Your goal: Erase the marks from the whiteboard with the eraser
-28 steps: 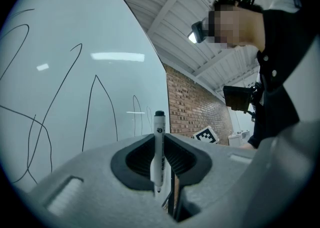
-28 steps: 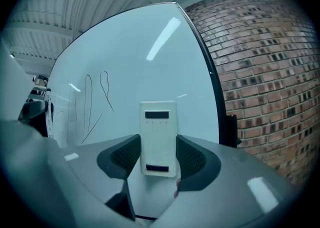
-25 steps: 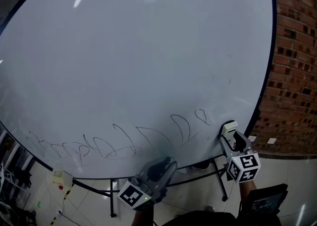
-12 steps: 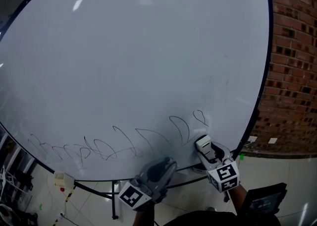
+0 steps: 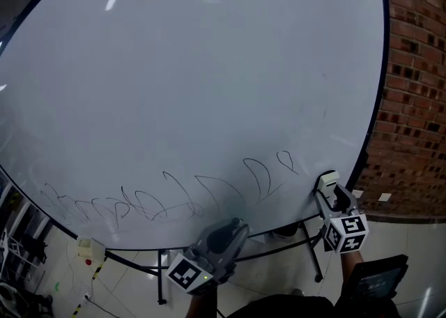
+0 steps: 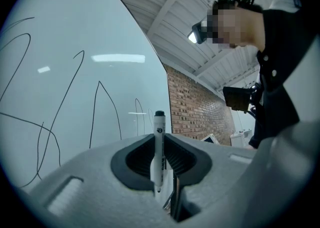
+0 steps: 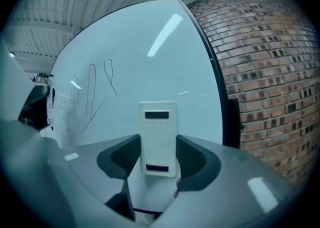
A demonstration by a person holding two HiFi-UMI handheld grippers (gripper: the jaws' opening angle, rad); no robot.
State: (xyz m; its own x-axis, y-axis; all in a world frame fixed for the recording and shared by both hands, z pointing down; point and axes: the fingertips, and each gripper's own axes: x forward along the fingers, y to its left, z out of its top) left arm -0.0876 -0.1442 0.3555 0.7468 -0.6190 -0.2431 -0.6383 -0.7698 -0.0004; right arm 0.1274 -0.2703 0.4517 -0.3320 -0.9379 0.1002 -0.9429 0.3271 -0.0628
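Eraser [image 7: 159, 137] pinched upright in right tongs [image 5: 332, 197], at lower right edge of whiteboard [image 5: 209, 65], just right of looping black marks [image 5: 174, 198] that run along board's bottom; contact with board unclear. Left tongs [image 5: 230, 231] clamp marker [image 6: 159, 152], held below board's lower edge. Brick wall [image 5: 418, 100] at right.

A red brick wall [image 5: 411, 86] is seen running down the right side, and a pale glossy floor [image 5: 411, 240] is picked out below it, where a small white scrap [image 5: 382, 198] is lying near the wall's foot. A cream box [image 5: 83, 247] is spotted low on the left, and a dark screen [image 5: 373, 280] is caught at bottom right. A white marker [image 6: 159, 132] with a black cap is held upright in the left tool [image 6: 161, 164], under a ribbed roof [image 6: 200, 27]
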